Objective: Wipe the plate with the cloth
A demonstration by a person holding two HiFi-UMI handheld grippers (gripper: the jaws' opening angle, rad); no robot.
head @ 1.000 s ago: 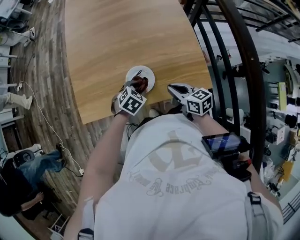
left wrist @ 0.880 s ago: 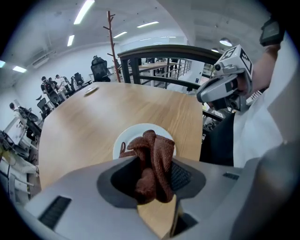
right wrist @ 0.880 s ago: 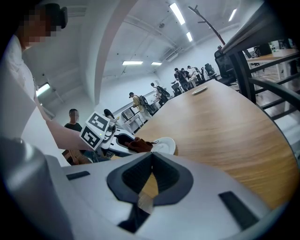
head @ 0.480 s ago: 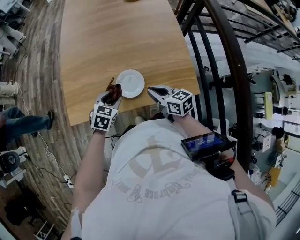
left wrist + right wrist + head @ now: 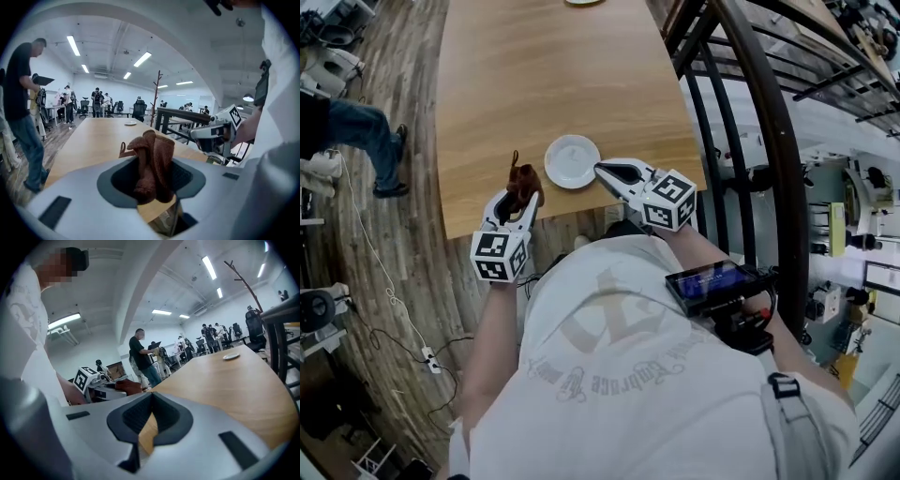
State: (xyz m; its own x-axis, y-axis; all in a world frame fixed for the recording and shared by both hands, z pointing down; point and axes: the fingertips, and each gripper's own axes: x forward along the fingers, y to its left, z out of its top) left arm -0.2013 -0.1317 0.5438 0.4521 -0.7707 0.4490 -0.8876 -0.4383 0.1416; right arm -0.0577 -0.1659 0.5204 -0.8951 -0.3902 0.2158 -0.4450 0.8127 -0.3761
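Plate (image 5: 572,161): white, on wooden table (image 5: 534,84).
Cloth (image 5: 525,178): brown, clamped in left gripper (image 5: 521,195).
Right gripper (image 5: 605,170): jaws together, empty.

Wooden table (image 5: 534,75); dark railing (image 5: 778,159) at right; bystander in jeans (image 5: 358,127) at left; small dish (image 5: 231,356) at table's far end

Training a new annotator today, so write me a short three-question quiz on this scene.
1. True or false: the cloth lies on the plate.
2. What does the right tool hold? A the cloth, B the plate, C nothing.
3. Fill in: the left tool is shut on the ___.
Key: 1 false; 2 C; 3 cloth.
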